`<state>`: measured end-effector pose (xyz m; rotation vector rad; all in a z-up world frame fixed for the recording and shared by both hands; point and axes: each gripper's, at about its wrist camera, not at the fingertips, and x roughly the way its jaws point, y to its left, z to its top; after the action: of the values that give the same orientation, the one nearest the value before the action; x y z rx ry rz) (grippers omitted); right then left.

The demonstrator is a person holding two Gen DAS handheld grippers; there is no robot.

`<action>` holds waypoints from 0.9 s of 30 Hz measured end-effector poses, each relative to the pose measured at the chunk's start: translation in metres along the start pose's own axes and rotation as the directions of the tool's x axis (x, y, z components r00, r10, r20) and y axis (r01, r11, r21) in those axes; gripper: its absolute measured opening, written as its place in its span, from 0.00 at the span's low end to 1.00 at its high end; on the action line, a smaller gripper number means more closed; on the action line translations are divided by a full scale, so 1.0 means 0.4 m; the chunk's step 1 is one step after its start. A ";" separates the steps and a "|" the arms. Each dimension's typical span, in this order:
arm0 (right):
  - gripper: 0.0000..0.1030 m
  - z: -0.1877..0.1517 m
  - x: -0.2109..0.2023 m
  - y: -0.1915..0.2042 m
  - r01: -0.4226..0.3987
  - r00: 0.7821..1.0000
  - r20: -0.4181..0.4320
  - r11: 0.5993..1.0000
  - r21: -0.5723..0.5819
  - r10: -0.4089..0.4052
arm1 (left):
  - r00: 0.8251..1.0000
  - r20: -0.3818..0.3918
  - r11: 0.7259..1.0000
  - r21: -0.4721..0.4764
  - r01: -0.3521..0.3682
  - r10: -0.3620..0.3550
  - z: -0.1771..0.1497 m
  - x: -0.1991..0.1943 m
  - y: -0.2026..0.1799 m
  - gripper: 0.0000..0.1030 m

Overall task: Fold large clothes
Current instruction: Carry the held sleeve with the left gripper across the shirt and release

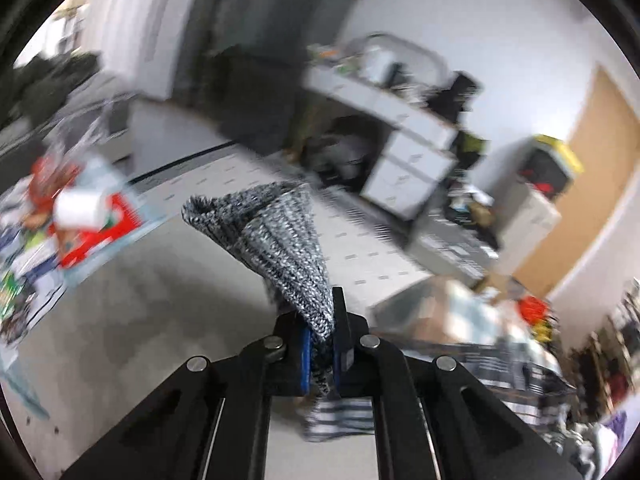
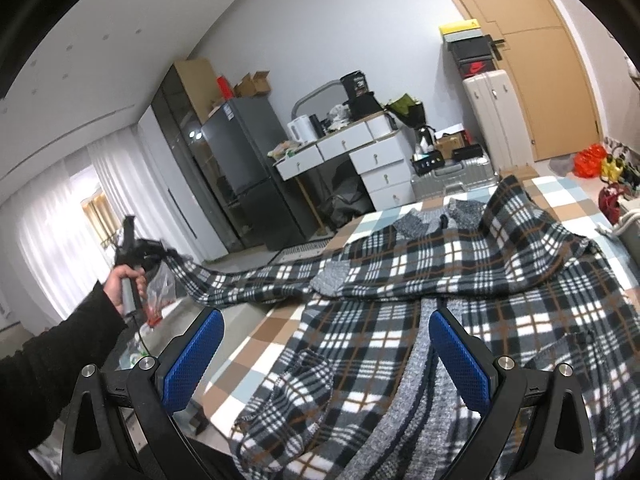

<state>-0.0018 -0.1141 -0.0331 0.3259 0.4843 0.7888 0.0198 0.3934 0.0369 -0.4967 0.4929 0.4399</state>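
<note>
A large black, white and brown plaid jacket with grey knit lining lies spread on the bed. My left gripper is shut on the grey knit cuff of one sleeve, which sticks out past the fingertips. In the right wrist view a hand in a black sleeve holds that left gripper off the bed's left side. The plaid sleeve stretches from it back to the jacket. My right gripper stands open above the jacket's near hem, nothing between its blue pads.
The bed has a checked blue, brown and white cover. Behind it stand a dark fridge, a white desk with drawers, suitcases and a wooden door. Red and white clutter lies at the left.
</note>
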 end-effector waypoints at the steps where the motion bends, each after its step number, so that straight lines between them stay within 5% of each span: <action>1: 1.00 0.006 -0.007 -0.007 0.011 1.000 0.012 1.000 0.013 -0.011 | 1.000 0.005 1.000 0.020 0.019 -0.019 0.003 -0.012 -0.035 0.03; 7: 1.00 0.031 -0.058 0.007 0.166 0.984 0.087 0.983 -0.082 -0.159 | 0.987 -0.009 0.970 0.186 0.157 -0.158 -0.004 -0.079 -0.342 0.03; 11: 1.00 0.049 -0.102 -0.019 0.192 0.975 0.125 0.980 -0.047 -0.185 | 0.974 -0.052 0.943 0.246 0.226 -0.219 -0.038 -0.077 -0.530 0.03; 16: 1.00 0.084 -0.182 -0.061 0.318 0.921 0.235 0.948 0.004 -0.310 | 0.948 -0.141 0.892 0.323 0.316 -0.285 -0.105 -0.043 -0.728 0.03; 20: 1.00 0.105 -0.246 -0.124 0.389 0.866 0.294 0.914 0.113 -0.405 | 0.913 -0.245 0.834 0.380 0.399 -0.325 -0.194 0.004 -0.875 0.03; 27: 1.00 0.121 -0.313 -0.247 0.366 0.845 0.282 0.876 0.314 -0.454 | 0.835 -0.421 0.755 0.399 0.521 -0.353 -0.359 0.063 -1.035 0.03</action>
<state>0.0069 -0.2773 -0.0005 0.5624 0.3000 0.2330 0.2016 -0.0060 0.0534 -0.1605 0.7555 -0.2479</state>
